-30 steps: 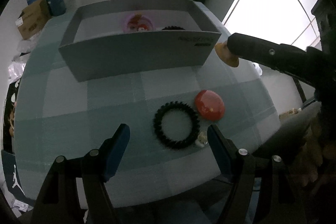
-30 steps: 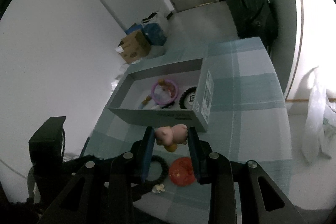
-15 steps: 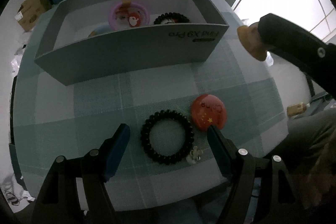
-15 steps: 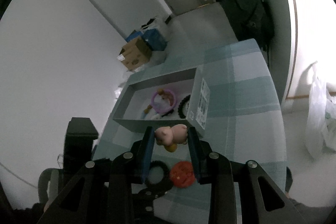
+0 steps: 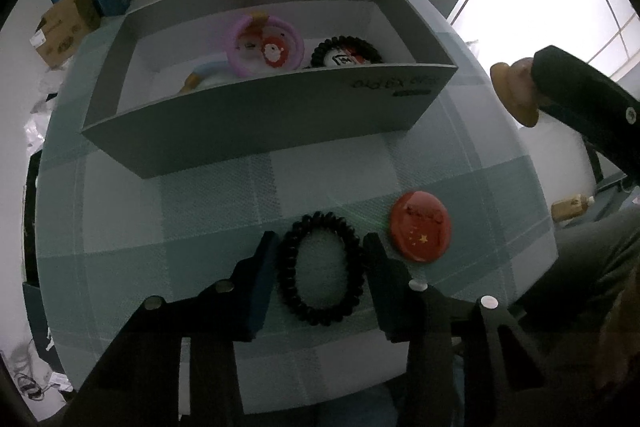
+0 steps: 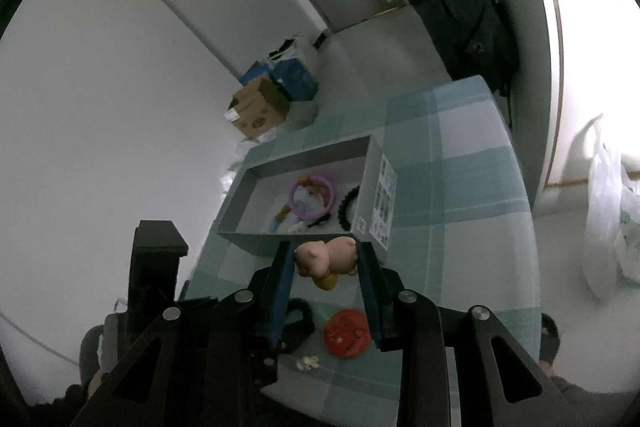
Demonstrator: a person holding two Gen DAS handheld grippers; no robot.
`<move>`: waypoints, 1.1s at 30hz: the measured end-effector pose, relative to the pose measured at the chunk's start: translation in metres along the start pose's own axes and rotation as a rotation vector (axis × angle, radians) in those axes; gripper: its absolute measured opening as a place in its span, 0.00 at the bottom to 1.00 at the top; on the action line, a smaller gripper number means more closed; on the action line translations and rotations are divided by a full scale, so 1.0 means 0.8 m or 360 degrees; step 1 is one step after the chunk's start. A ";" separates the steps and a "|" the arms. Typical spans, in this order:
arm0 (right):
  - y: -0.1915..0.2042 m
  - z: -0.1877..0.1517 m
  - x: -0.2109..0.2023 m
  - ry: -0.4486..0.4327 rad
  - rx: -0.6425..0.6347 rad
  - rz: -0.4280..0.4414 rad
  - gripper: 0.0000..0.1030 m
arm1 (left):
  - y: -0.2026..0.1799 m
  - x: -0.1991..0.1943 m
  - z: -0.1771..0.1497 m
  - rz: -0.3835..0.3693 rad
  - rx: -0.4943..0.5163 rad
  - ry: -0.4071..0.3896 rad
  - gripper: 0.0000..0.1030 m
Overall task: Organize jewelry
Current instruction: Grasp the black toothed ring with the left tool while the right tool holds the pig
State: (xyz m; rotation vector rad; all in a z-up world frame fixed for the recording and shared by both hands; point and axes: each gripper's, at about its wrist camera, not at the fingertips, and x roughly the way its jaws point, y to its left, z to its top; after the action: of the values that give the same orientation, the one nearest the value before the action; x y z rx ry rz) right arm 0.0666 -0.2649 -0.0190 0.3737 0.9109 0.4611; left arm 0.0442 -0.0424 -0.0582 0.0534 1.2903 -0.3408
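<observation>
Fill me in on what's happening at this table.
A person with a gripper in each hand is sorting trinkets into a grey box. The left gripper has its fingers against either side of a black coil hair tie lying on the checked cloth. The right gripper holds a pink pig figure in the air near the box. A red badge lies beside the hair tie. A purple ring and other pieces are already inside.

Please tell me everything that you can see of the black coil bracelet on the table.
The bracelet is a closed ring of black, glossy coils, like plastic spiral cord. It lies flat on the checked tablecloth, in front of the grey box and beside the red badge. The left gripper has a finger on each side of it, close against its sides; the ring looks squeezed into an oval.
</observation>
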 end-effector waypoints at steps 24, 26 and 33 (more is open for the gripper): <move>0.007 0.006 0.011 -0.0001 0.0008 0.0034 0.30 | 0.057 -0.054 -0.002 -0.0168 -0.0195 -0.0238 0.06; 0.007 0.006 0.014 0.0009 0.0011 0.0035 0.30 | 0.065 -0.044 -0.003 -0.0208 -0.0223 -0.0161 0.07; 0.013 0.007 0.018 0.0019 0.0001 0.0054 0.30 | 0.022 -0.018 -0.014 -0.0205 -0.0069 -0.0005 0.19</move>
State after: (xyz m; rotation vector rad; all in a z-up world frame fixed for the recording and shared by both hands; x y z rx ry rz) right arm 0.0766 -0.2490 -0.0207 0.3879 0.9177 0.4945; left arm 0.0351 -0.0198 -0.0505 -0.0672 1.3004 -0.4228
